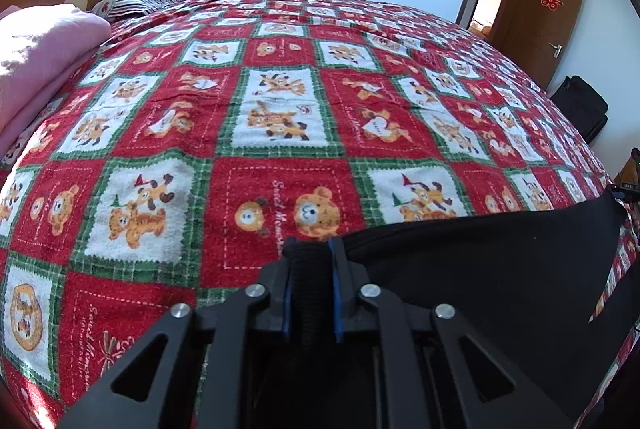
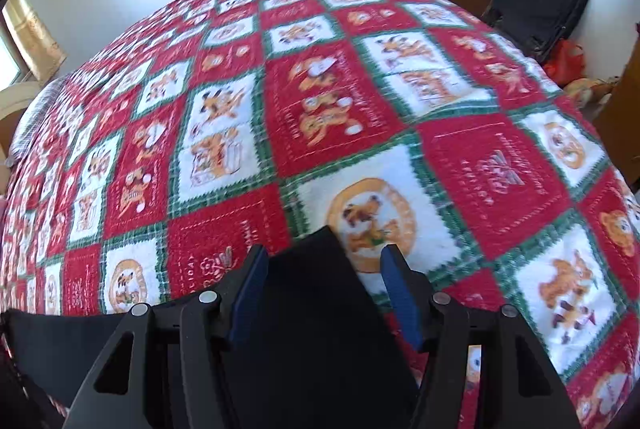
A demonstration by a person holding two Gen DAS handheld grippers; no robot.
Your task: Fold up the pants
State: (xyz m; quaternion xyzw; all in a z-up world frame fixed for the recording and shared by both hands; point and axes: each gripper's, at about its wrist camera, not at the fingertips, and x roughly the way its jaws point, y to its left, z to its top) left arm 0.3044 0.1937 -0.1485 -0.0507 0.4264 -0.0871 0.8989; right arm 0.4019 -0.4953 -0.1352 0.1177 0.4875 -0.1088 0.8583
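The left hand-held gripper [image 1: 311, 249] pinches the black pants [image 1: 480, 261] on the bed [image 1: 280, 89]. The right hand-held gripper [image 2: 324, 261] is half open around a corner and must squeeze next.

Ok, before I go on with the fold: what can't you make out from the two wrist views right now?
- Black pants: left wrist view, their near part is hidden behind the left tongs and cut by the lower edge.
- Right wrist view: whether the right tongs pinch the pants; the right pad stands clear, the left contact is unclear.
- Blanket print there: motion-blurred.
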